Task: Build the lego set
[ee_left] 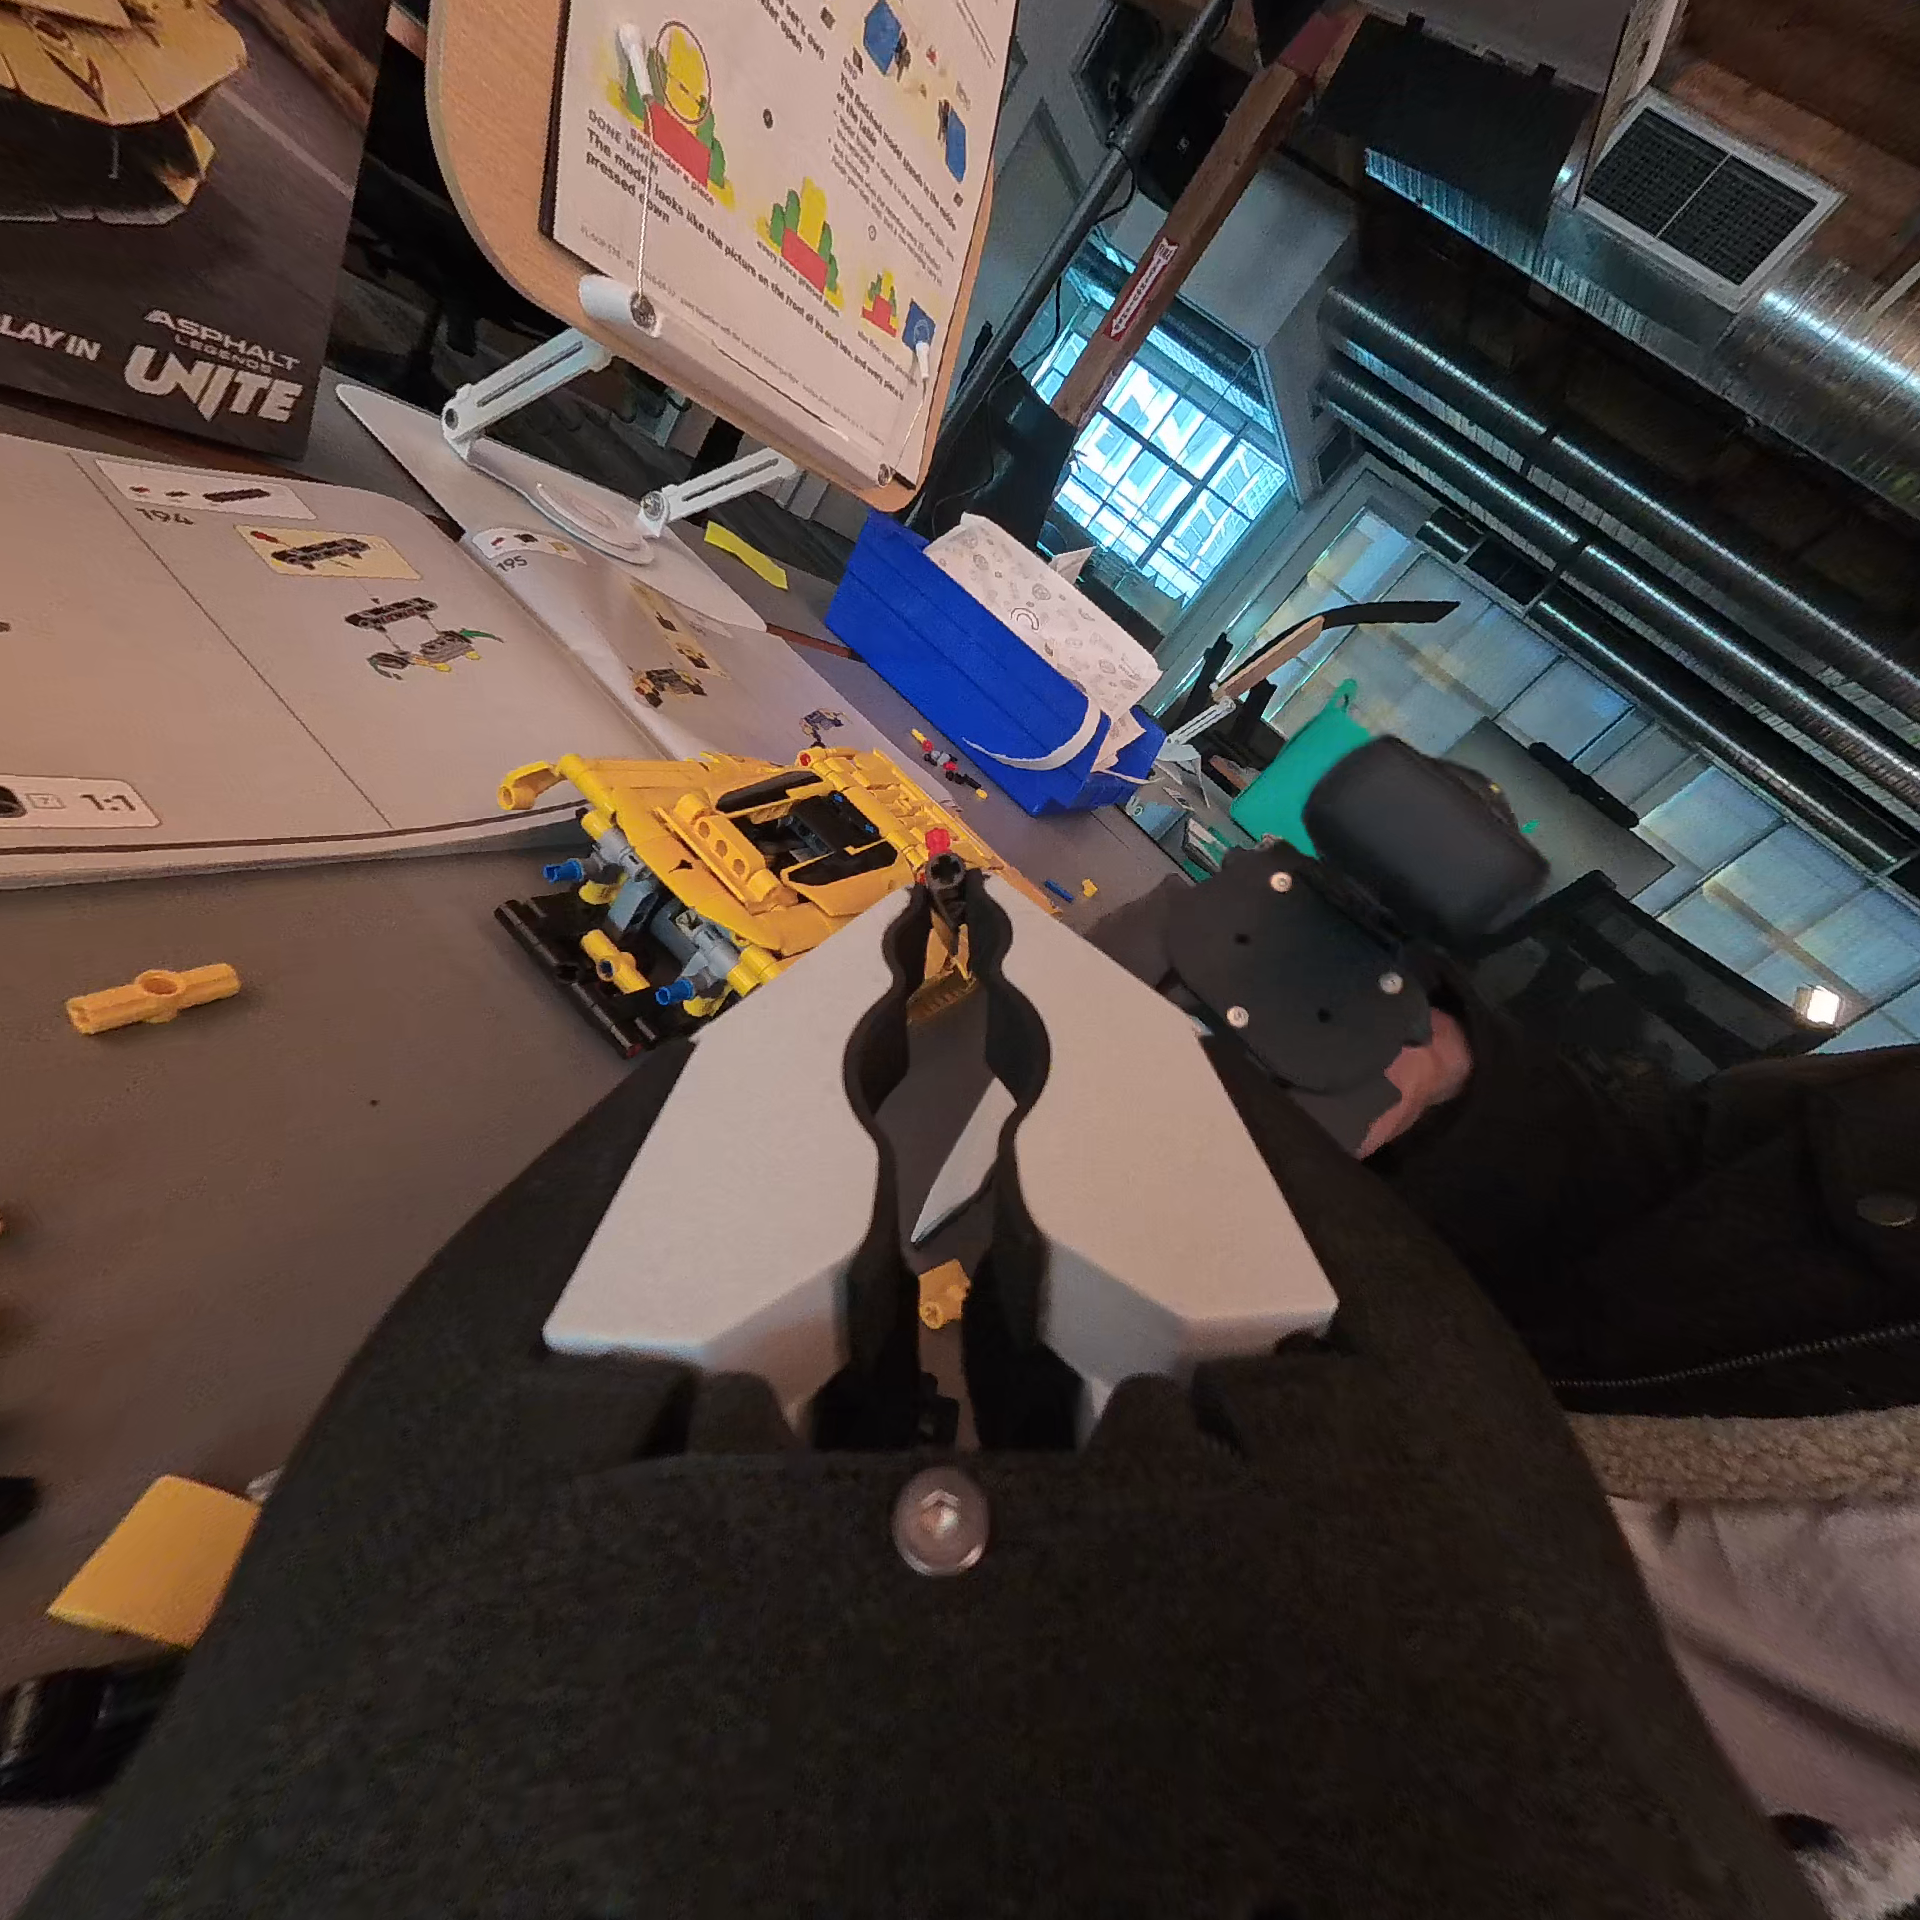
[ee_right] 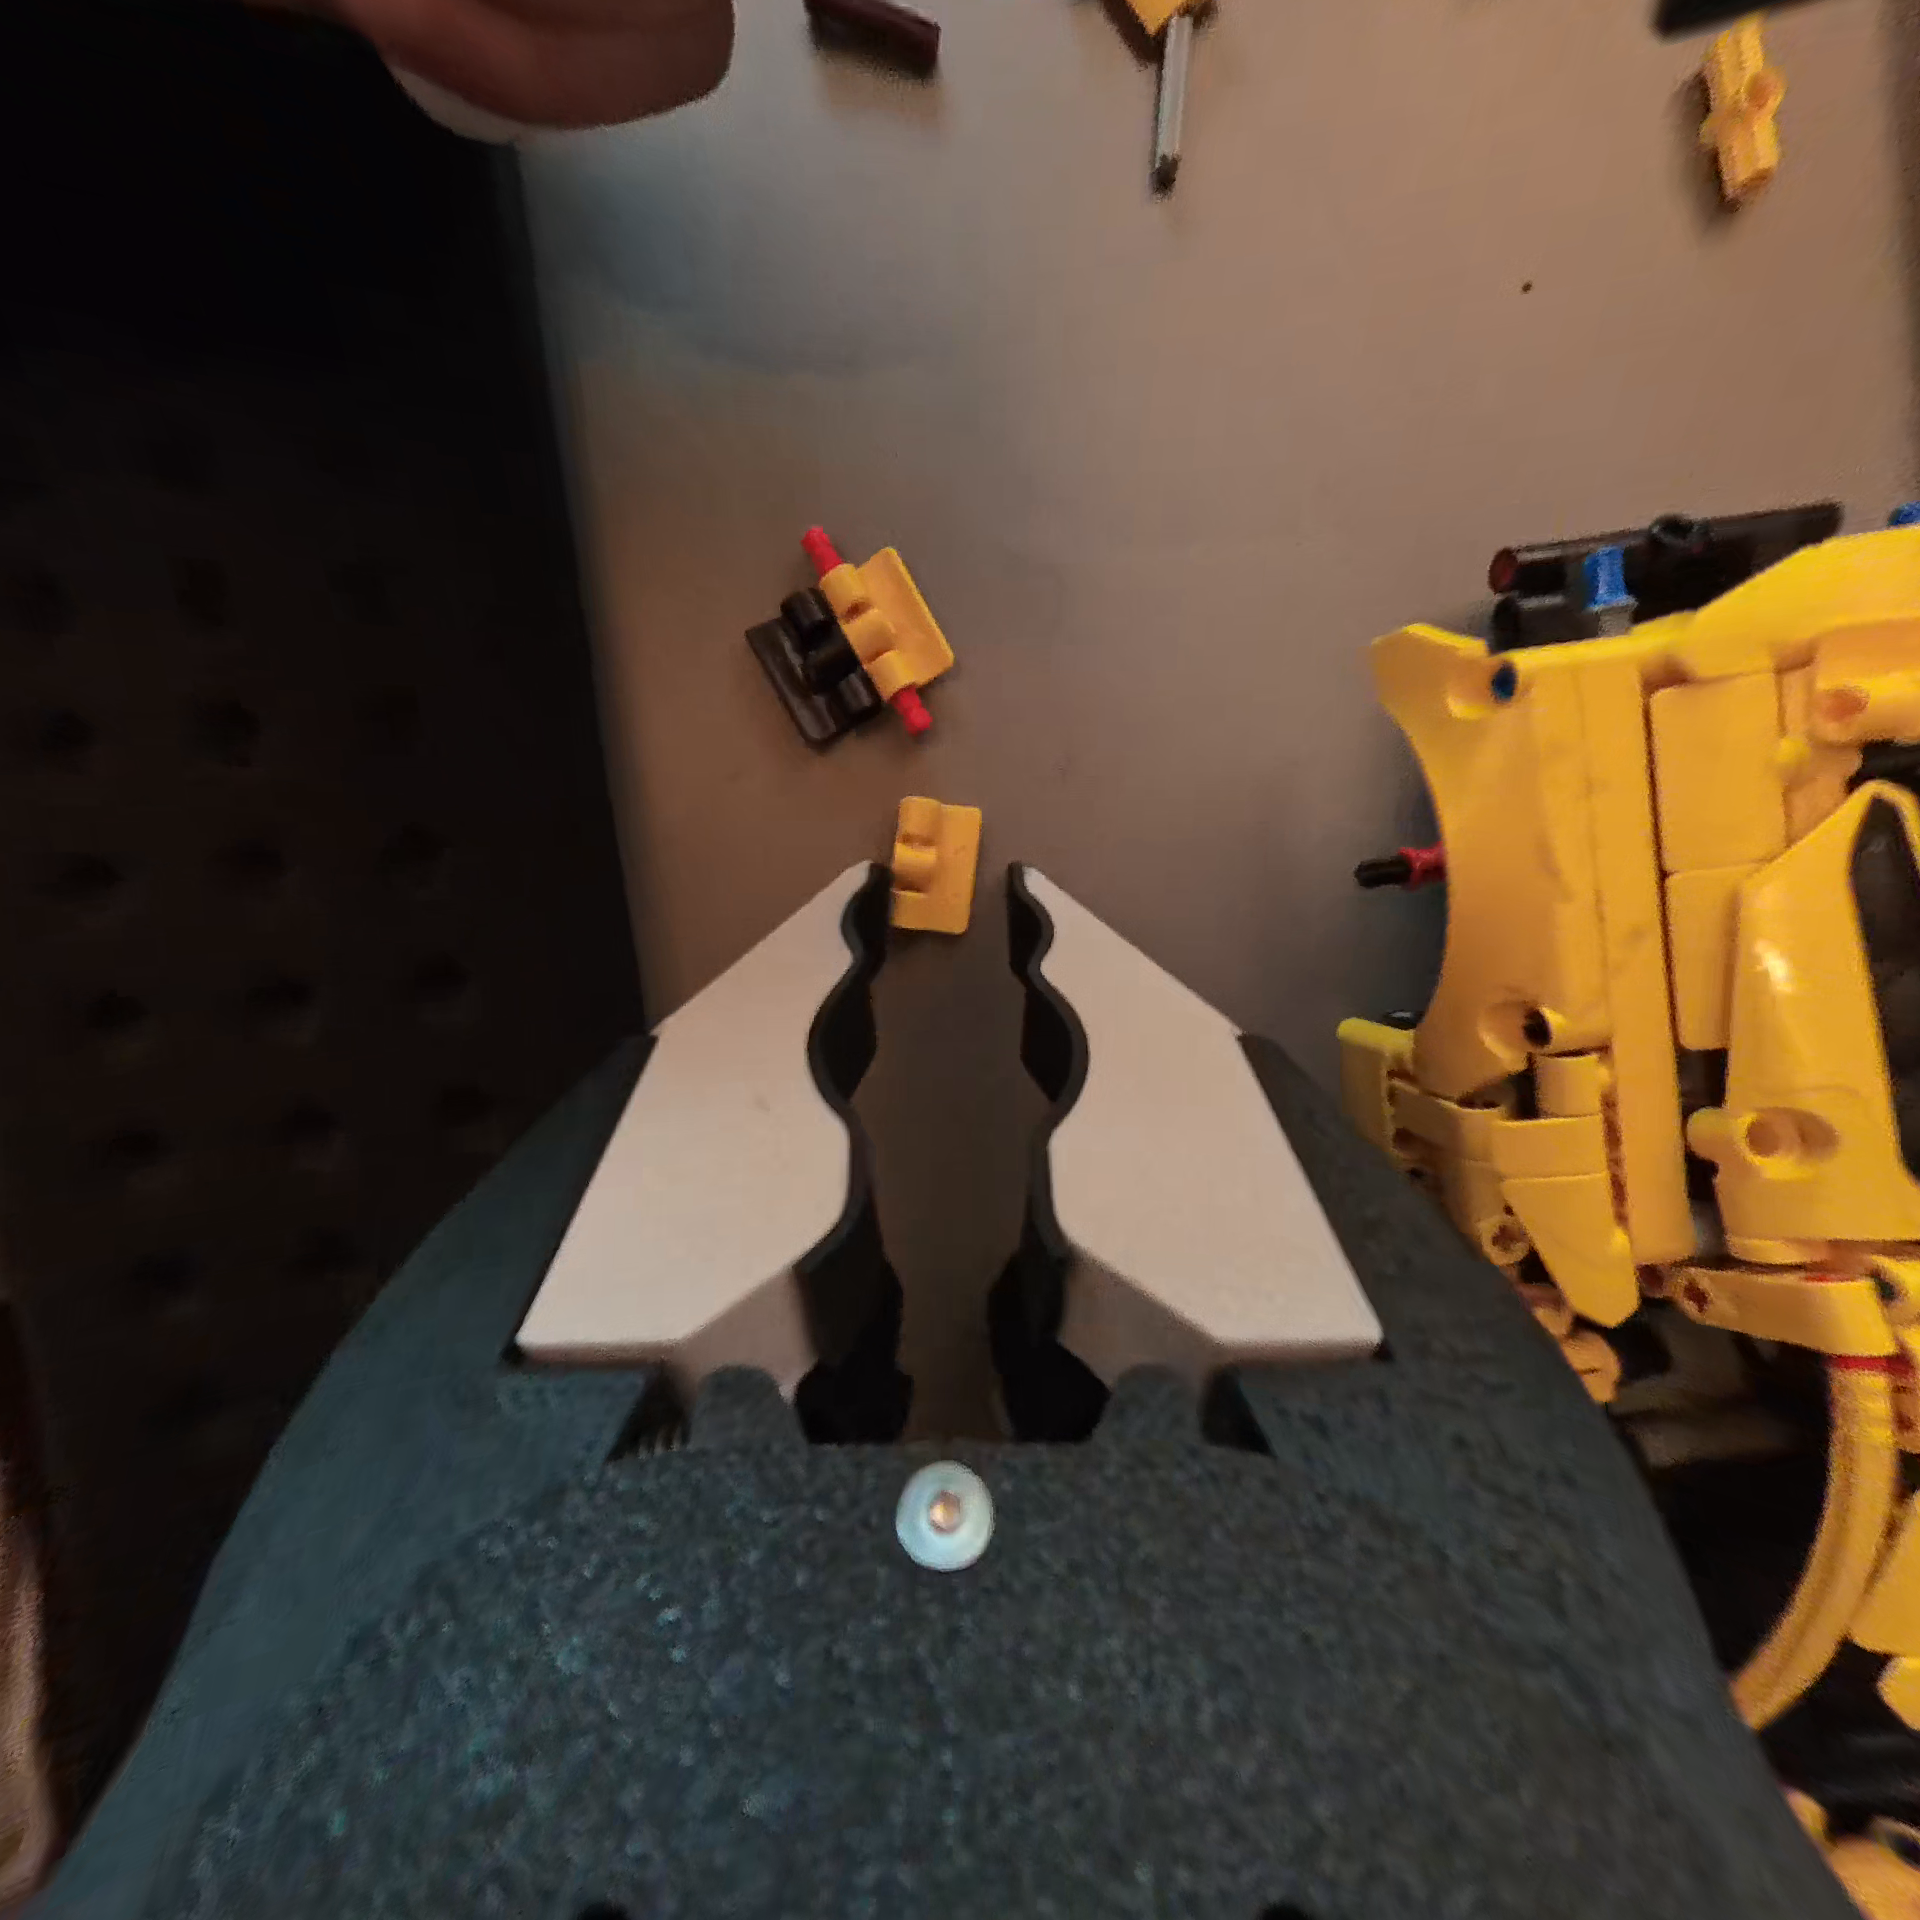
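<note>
The part-built yellow Lego car (ee_left: 748, 873) stands on the grey table; it also fills the right side of the right wrist view (ee_right: 1662, 1039). My left gripper (ee_left: 940, 883) is shut on a small black piece with a red pin (ee_left: 938, 857) and holds it just in front of the car. My right gripper (ee_right: 940, 873) is open, low over the table. A small yellow hinge piece (ee_right: 935, 868) lies between its fingertips, against the left one. A small yellow-and-black assembly on a red axle (ee_right: 852, 644) lies just beyond. The right gripper's black body shows in the left wrist view (ee_left: 1299, 966).
An open instruction booklet (ee_left: 260, 665), a set box (ee_left: 156, 208) and a sheet on a stand (ee_left: 748, 208) sit behind the car, with a blue bin (ee_left: 966, 665) to its right. Loose yellow connectors (ee_left: 154, 995) (ee_right: 1740, 109) lie on the table. A hand (ee_right: 561, 52) is at top left. The tips of one gripper are about 15 cm away from the tips of the other.
</note>
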Available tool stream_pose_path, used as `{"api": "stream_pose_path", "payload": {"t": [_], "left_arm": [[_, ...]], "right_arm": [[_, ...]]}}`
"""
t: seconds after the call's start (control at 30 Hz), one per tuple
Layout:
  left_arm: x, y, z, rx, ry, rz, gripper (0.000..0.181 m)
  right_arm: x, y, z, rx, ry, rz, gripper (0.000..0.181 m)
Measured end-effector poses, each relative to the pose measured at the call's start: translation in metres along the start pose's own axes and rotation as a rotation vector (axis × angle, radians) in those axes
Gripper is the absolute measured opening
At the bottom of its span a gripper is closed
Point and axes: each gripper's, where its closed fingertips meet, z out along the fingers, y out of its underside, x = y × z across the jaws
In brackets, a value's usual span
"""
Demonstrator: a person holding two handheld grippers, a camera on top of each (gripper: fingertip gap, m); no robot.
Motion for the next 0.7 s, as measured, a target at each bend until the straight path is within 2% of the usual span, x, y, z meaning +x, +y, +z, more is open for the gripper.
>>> {"api": "stream_pose_path", "payload": {"t": [0.03,0.3,0.5,0.57,0.63,0.7], "left_arm": [[0.0,0.0,0.0,-0.001,0.0,0.0,0.006],[-0.001,0.0,0.0,-0.001,-0.006,0.004,0.006],[-0.001,0.001,0.0,-0.004,-0.008,0.007,0.006],[-0.001,0.001,0.0,-0.004,-0.008,0.005,0.006],[-0.001,0.001,0.0,-0.005,-0.008,0.004,0.006],[-0.001,0.001,0.001,-0.007,-0.008,0.005,0.006]], "right_arm": [[-0.002,0.0,0.0,-0.007,0.01,-0.043,0.014],[-0.005,-0.002,-0.002,-0.034,0.093,-0.215,0.014],[0.037,0.011,-0.022,-0.162,0.492,-0.494,0.014],[0.038,0.007,-0.027,-0.134,0.572,-0.581,0.014],[0.035,0.009,-0.027,-0.125,0.597,-0.635,0.014],[0.028,0.015,-0.021,-0.106,0.526,-0.588,0.014]]}}
